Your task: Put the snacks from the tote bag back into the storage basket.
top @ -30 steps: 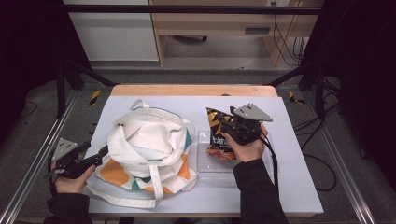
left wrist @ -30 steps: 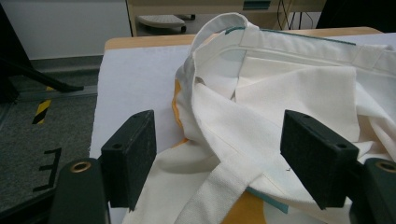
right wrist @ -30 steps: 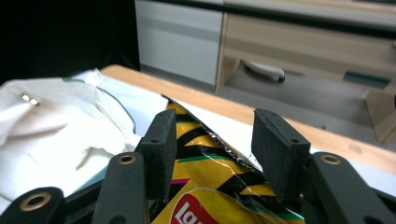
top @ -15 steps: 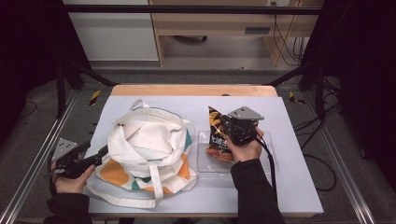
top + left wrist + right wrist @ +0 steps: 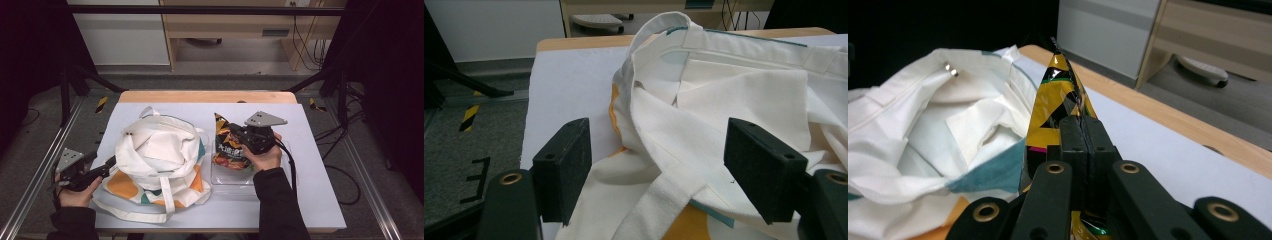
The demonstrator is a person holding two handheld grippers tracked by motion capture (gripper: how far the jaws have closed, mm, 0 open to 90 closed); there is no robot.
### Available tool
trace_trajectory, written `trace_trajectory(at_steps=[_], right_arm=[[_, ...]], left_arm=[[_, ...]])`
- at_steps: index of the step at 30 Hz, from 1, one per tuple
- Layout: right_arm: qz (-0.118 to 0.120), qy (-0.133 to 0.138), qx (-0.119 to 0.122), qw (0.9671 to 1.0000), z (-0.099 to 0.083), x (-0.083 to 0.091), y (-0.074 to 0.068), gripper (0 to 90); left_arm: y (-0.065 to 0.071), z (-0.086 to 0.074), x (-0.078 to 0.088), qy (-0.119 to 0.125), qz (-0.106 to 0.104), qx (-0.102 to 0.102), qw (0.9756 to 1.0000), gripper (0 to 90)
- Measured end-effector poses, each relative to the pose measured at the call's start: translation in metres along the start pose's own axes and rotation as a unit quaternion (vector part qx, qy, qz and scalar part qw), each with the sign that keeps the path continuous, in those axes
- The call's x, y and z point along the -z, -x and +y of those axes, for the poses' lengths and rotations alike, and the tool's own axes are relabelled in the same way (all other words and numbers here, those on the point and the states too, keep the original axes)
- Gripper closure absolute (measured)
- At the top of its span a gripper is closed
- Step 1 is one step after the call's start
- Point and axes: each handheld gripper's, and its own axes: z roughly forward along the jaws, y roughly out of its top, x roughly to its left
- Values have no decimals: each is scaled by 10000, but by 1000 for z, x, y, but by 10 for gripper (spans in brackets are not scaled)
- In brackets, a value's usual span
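Note:
A white tote bag [image 5: 157,165] with orange and teal patches lies crumpled on the left half of the table, its mouth facing up. My left gripper [image 5: 107,165] stands open at the bag's left edge; in the left gripper view its jaws straddle the bag's white strap [image 5: 664,195] and rim. A yellow, orange and black snack bag [image 5: 229,147] is held upright over a clear plastic tray [image 5: 227,180]. My right gripper [image 5: 239,135] is shut on the snack bag [image 5: 1058,95], pinching its sealed edge, with the tote bag [image 5: 923,130] to its left.
The white table top [image 5: 320,165] has bare room on the right of the tray and behind the bag. A wooden edge [image 5: 207,96] runs along the table's far side. Metal rails [image 5: 40,170] flank the table, and cabinets stand beyond it.
My right gripper has carried the snack bag slightly left and down, nearer the tray. The left gripper has stayed at the tote bag's left edge.

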Motion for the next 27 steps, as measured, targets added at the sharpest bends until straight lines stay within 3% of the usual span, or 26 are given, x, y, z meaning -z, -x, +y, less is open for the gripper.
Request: trace_trajectory(at_steps=[2, 4, 6, 8, 11, 15, 17, 20, 24, 27], right_arm=[[39, -77, 27, 10000, -4, -6, 2, 889], [18, 26, -65, 10000, -5, -9, 3, 866], [-44, 129, -106, 9998, -5, -9, 3, 804], [-177, 331, -160, 9992, -3, -4, 2, 685], [-414, 736, -273, 9961, -1, 16, 0, 578], [-742, 950, -438, 9917, -10, 47, 0, 557], [-1068, 888, -576, 9886, -18, 63, 2, 569], [-1175, 774, -770, 9871, -35, 75, 4, 600], [-1156, 372, -869, 9888, -62, 76, 6, 633], [-992, 73, -1075, 9892, -81, 70, 6, 682]], left_arm=[[0, 0, 0, 0, -5, 8, 10000, 271], [0, 0, 0, 6, -2, 8, 10000, 271], [0, 0, 0, 4, -4, 3, 10000, 271], [0, 0, 0, -7, -3, -7, 10000, 271], [-1, 0, 1, 10, 1, 18, 10000, 271], [0, 0, 0, -3, -2, 18, 10000, 272], [0, 0, 0, 0, -1, 7, 10000, 272], [0, 0, 0, 3, 0, 8, 10000, 272], [-1, 0, 1, 8, 0, 32, 10000, 273], [0, 0, 1, 10, -17, 33, 10000, 274]])
